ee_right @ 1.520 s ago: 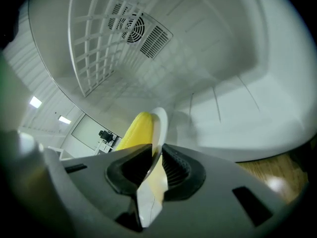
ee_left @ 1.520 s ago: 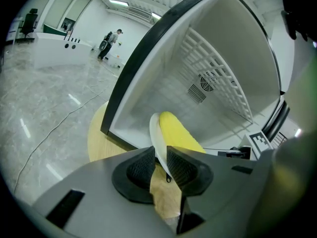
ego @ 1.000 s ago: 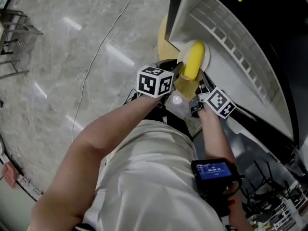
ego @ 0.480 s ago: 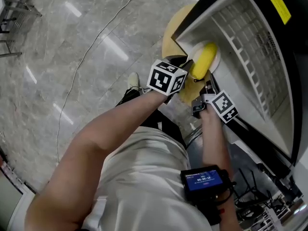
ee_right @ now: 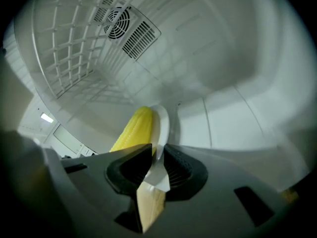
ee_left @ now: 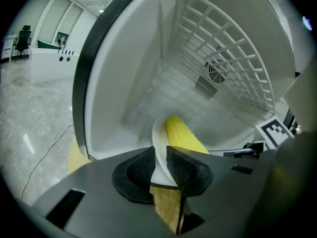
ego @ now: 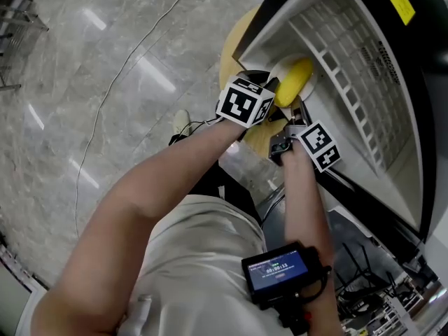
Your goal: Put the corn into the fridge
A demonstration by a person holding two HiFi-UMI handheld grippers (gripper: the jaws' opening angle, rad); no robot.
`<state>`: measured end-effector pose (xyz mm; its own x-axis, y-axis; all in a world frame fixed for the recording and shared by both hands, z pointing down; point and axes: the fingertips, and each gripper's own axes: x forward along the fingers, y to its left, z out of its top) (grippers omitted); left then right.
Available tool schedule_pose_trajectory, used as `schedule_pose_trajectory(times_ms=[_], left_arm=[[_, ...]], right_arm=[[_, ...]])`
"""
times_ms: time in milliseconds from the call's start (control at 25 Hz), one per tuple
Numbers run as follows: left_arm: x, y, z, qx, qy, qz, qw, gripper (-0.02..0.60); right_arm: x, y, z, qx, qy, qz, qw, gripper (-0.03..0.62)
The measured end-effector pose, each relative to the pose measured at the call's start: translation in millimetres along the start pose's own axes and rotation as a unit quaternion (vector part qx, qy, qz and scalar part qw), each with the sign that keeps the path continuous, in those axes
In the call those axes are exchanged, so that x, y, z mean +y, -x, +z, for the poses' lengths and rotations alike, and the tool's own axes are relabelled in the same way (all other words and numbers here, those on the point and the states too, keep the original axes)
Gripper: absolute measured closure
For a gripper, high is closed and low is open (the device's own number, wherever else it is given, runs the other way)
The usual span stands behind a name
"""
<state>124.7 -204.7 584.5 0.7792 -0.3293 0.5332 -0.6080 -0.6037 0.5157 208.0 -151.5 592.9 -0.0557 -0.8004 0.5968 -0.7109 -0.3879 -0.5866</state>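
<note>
Both left tool [ee_left: 158, 165], right tool [ee_right: 157, 165] pinch plate [ee_left: 156, 135] bearing corn [ee_left: 181, 136] at fridge [ee_left: 148, 63].

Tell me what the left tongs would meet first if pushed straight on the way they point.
Shut on the round white plate carrying the yellow corn cob, the left tongs point into the white fridge compartment; nothing else shows before its rear wall, though depth is unclear.

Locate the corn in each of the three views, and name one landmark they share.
Head view: the corn lies upper centre, at the mouth of the fridge.
Left gripper view: low centre, just above the jaws shut on the plate rim.
Right gripper view: low, left of centre, beside the plate rim.
Shared landmark: the fridge's white wire shelf.
</note>
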Motion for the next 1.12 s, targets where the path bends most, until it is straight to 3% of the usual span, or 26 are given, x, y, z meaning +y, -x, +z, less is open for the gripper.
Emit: schedule_pose_trajectory(times_ms=[480,920,1120], left_arm=[[-4.7,-29.6,-0.3,0.047,-0.018,0.011,0.9987,0.505],[-10.6,-42.1,4.9,0.046,-0.086,0.019,0.9951,0.505],[-8.9,-37.8,6.8,0.034,-0.104,0.027,0.9936,0.486]], right_arm=[[-17.6,-1.8,16.6,-0.001,0.002,-0.053,0.999,0.533],[-25.9,-1.3,27.7,-0.008,0.071,-0.116,0.991,0.522],[-24.2,-1.2,27.5,-0.008,0.078,-0.112,0.991,0.516]])
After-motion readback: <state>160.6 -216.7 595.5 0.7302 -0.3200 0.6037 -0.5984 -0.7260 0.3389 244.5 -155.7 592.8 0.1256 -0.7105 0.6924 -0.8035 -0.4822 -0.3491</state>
